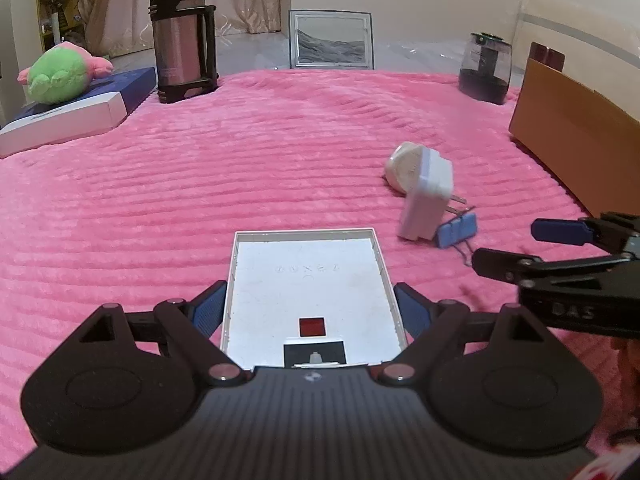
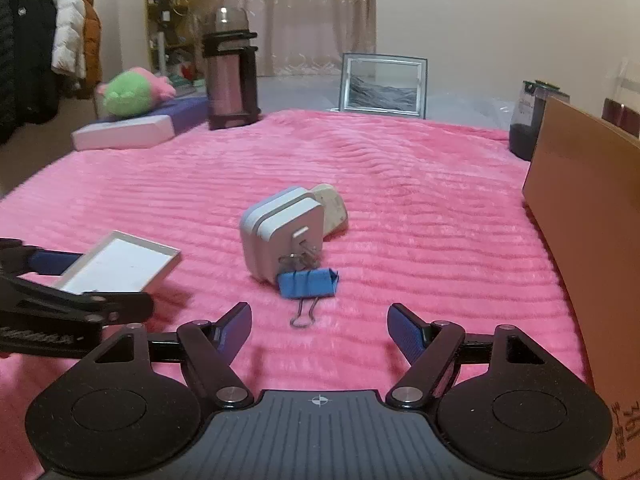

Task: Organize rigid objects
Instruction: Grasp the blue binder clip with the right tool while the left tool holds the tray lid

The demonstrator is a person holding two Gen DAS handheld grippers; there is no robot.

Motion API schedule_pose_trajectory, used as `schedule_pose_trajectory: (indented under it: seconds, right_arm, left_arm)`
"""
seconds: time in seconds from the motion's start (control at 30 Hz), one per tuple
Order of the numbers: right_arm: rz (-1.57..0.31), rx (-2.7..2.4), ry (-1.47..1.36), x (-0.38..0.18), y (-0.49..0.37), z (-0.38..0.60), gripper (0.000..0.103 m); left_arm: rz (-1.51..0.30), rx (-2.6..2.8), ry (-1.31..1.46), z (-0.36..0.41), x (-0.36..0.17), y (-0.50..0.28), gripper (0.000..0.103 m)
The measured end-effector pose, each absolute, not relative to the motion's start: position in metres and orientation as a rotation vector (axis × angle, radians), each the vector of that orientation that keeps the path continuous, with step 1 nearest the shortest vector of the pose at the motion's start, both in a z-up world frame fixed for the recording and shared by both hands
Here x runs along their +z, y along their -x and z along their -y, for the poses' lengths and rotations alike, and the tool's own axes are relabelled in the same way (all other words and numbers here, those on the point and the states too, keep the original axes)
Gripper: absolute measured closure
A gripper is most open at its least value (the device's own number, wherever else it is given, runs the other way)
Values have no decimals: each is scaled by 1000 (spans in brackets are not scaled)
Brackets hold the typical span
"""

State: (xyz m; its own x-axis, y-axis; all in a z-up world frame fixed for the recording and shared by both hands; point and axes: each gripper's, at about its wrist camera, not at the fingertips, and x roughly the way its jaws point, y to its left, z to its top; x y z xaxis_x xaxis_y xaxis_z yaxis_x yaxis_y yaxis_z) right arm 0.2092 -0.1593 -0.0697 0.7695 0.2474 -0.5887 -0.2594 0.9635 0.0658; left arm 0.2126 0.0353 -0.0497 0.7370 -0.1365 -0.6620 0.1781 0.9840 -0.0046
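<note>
My left gripper [image 1: 310, 310] is shut on a shallow white tray [image 1: 310, 280] and holds it by its two long sides over the pink blanket. The tray also shows in the right wrist view [image 2: 116, 262], tilted. A white plug adapter [image 1: 426, 200] lies right of the tray, with a cream round object [image 1: 402, 168] behind it and a blue binder clip [image 1: 458, 230] at its prongs. In the right wrist view the adapter [image 2: 280, 232] and clip [image 2: 308, 282] lie just ahead of my right gripper [image 2: 320, 330], which is open and empty.
A steel thermos [image 1: 182, 36], a framed picture [image 1: 331, 40] and a dark jar [image 1: 485, 68] stand along the far edge. A plush toy [image 1: 60, 74] lies on a blue and white box [image 1: 72, 114] at far left. A brown cardboard box [image 1: 576, 148] stands at right.
</note>
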Motion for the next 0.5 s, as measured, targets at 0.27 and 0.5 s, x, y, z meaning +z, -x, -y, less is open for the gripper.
schedule_pose_trajectory:
  seconds: [0.27,0.5]
  right_arm:
    - [-663,228,100,-83,-236,135,52]
    - [-684,199,129,-91,-249,127,55]
  left_arm:
    - [-719,-181,-29,-46,-56,-221,18]
    - [-723,-188,-10,-51,-61,-223,18]
